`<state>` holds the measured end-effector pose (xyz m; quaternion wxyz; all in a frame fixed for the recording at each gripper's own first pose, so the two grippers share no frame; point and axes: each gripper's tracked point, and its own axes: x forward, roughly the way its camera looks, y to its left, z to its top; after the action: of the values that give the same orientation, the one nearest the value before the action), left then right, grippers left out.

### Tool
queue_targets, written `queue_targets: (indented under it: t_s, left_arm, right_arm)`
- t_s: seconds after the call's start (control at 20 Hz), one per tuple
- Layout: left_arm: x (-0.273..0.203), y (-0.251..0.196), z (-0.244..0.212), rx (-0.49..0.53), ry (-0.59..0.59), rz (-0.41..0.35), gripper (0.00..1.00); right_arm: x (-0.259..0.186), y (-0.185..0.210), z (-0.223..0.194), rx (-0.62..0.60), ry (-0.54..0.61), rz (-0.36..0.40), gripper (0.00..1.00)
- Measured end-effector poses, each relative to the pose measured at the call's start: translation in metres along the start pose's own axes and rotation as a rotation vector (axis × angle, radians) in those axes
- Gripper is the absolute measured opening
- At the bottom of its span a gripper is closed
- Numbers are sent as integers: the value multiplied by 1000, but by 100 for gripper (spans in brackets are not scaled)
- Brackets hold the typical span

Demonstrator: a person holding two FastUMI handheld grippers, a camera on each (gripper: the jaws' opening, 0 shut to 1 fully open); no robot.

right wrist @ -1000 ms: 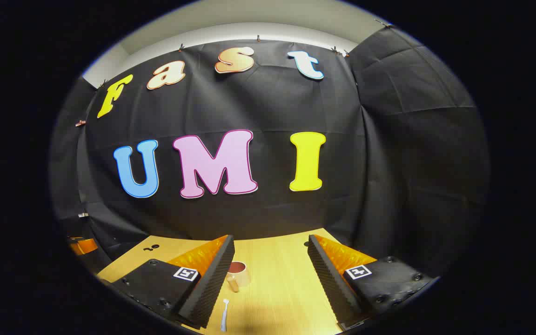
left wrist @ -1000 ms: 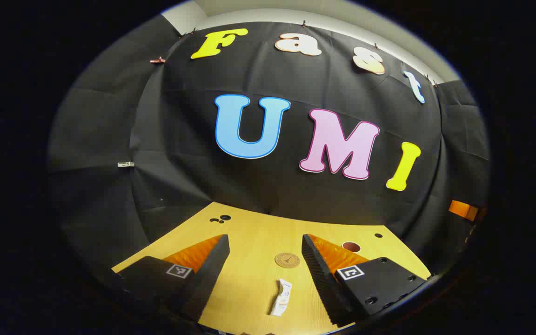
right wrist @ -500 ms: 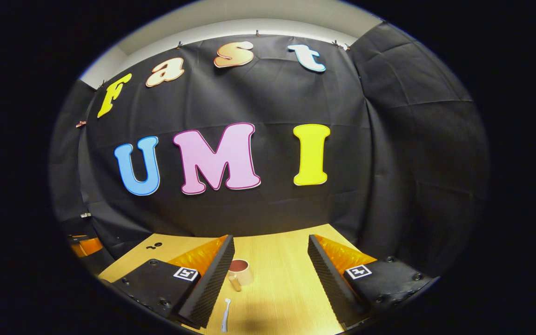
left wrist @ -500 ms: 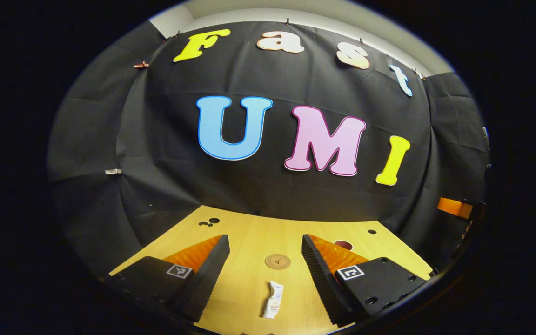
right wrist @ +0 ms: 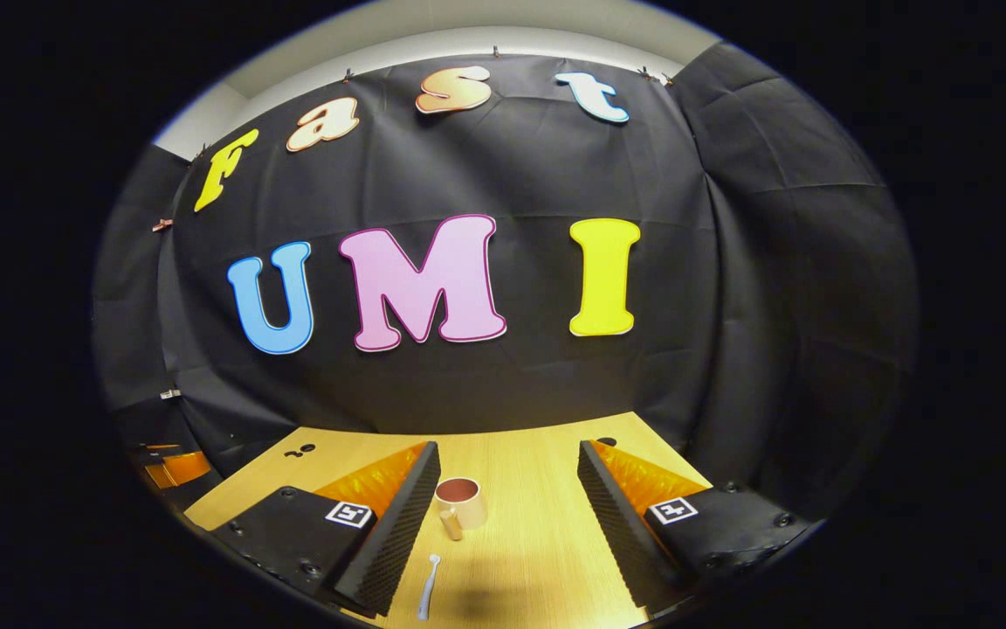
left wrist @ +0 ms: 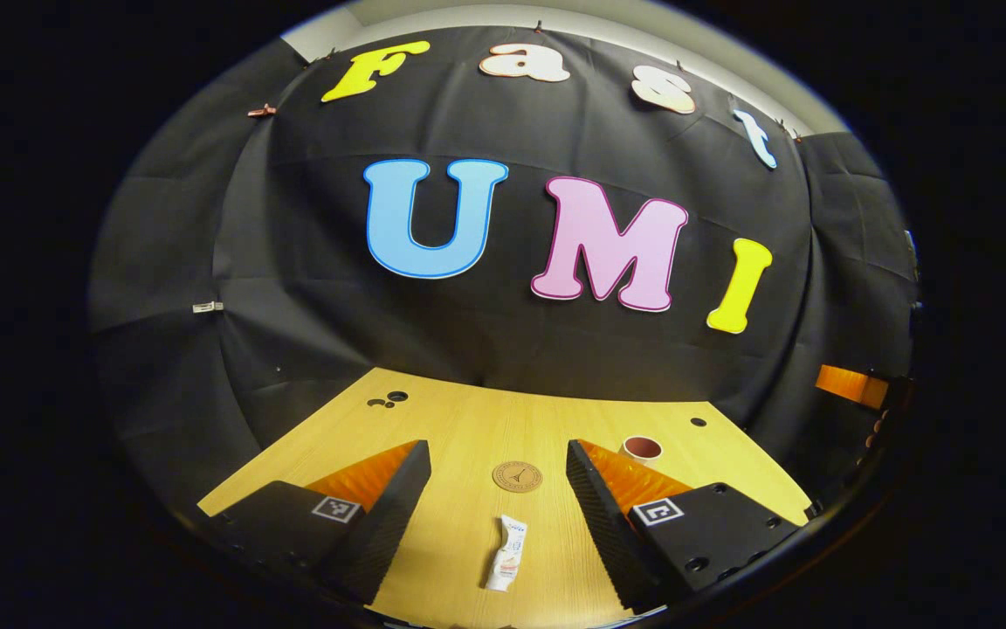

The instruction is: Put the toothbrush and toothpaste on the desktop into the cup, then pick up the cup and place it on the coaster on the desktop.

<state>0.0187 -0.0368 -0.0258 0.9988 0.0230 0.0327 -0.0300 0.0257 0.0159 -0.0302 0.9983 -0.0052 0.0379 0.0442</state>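
In the left gripper view a white toothpaste tube (left wrist: 506,564) lies on the wooden desktop (left wrist: 459,428), between the wide-apart fingers of my open left gripper (left wrist: 498,489). Just beyond it sits a round brown coaster (left wrist: 517,476). A cup (left wrist: 642,448) with a dark inside peeks from behind the right finger. In the right gripper view a pale toothbrush (right wrist: 428,587) lies near the bottom, close to the left finger of my open right gripper (right wrist: 509,494). The cream cup (right wrist: 459,504) stands upright past it, handle toward me.
Black cloth walls close off the desktop at the back and both sides. Small dark holes (left wrist: 389,399) mark the far left of the desktop (right wrist: 529,533). The other gripper's body shows at the right edge (left wrist: 852,385) and at the left edge (right wrist: 173,467).
Both cameras have tilted and shifted slightly, so more desktop shows. The toothpaste, coaster, cup and toothbrush sit higher in the views. Both grippers stay open and hold nothing.
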Motion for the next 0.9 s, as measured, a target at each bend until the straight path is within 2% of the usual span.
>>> queue_targets:
  t_s: [0.5, 0.9]
  left_arm:
    - [17, -23, -42, 27, 105, -46, 98]
    - [56, -26, -121, 80, 248, -43, 98]
  right_arm:
    - [17, 0, -18, -2, 49, 35, 98]
    - [35, -9, -44, 0, 119, 71, 98]
